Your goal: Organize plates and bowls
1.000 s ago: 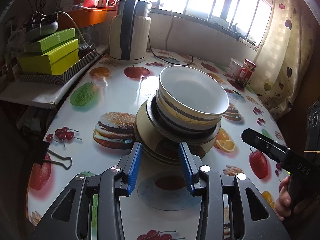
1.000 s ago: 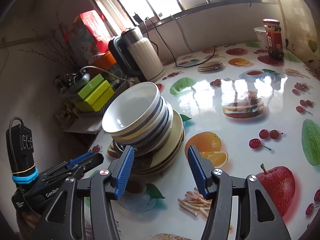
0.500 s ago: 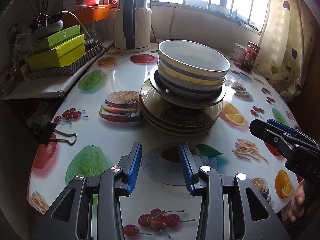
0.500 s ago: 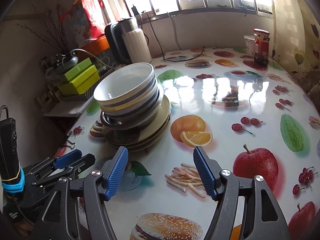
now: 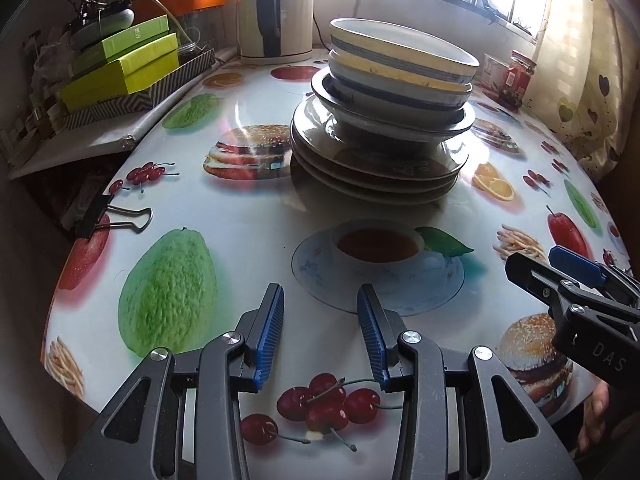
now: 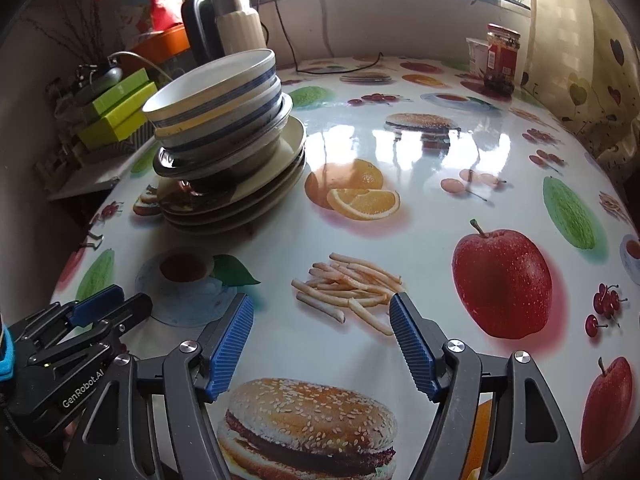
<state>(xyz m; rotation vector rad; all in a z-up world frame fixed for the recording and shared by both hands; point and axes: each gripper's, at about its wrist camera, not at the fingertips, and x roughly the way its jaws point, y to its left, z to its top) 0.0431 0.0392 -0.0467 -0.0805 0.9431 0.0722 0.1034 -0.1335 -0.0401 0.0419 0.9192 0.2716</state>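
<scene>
A pile of dishes stands on the fruit-print table: several white bowls with blue stripes [image 5: 400, 62] [image 6: 218, 102] nested on a dark-rimmed dish, which sits on several beige plates [image 5: 376, 172] [image 6: 236, 196]. My left gripper [image 5: 320, 306] hovers open near the table's front edge, well short of the pile, nothing between its blue pads. My right gripper [image 6: 322, 320] is open too, above printed fries, with the pile off to its far left. Each gripper shows at the edge of the other's view.
A kettle [image 5: 276, 8] [image 6: 224, 24] stands behind the pile by the window. Green boxes [image 5: 120, 68] lie stacked on a side shelf at left. A jar [image 6: 500, 60] and a tub sit at the back right. A binder clip [image 5: 108, 216] lies on the left table edge.
Both grippers have drawn back from the pile toward the table's front edge and sunk lower. The dishes have not moved. Both stay open.
</scene>
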